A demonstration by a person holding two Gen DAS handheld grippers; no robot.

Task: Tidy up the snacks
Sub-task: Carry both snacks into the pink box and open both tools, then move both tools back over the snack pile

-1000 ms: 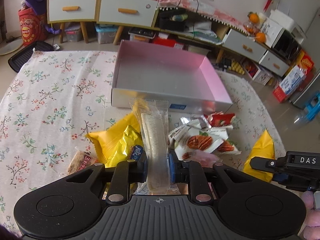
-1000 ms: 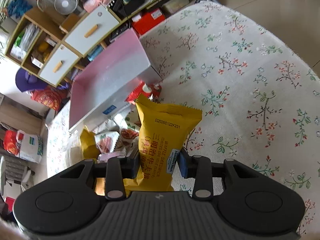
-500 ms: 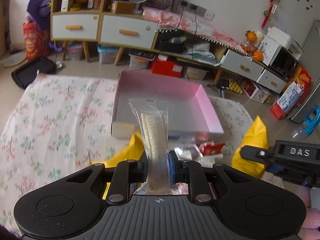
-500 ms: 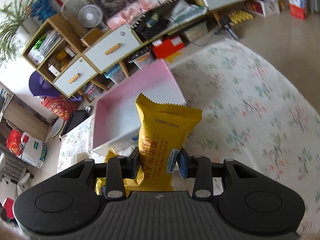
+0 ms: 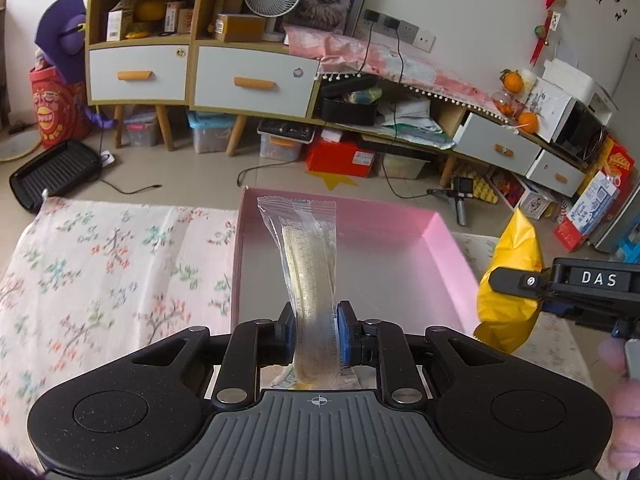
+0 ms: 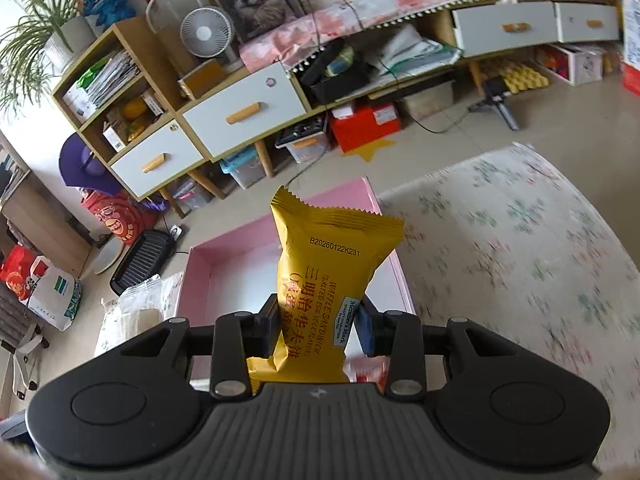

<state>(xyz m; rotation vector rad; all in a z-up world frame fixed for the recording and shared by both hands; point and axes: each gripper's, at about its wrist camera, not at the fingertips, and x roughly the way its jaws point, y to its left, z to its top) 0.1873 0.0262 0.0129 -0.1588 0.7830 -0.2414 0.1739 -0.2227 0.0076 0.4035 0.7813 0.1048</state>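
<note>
Mid-carry: left gripper (image 5: 314, 334) clamped tight on clear pack (image 5: 306, 276), right gripper (image 6: 318, 330) clamped on yellow waffle pack (image 6: 330, 276), both held above pink box (image 5: 400, 256); next I'd lower them inside and open the fingers.

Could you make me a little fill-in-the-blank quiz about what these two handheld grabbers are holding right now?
1. The left gripper is shut on a snack in a ____ wrapper.
2. The right gripper is shut on a waffle sandwich packet coloured ____.
3. Ahead of both grippers sits an open box with ____ inner walls.
4. The box rests on a cloth printed with ____.

Missing words: clear; yellow; pink; flowers
</note>
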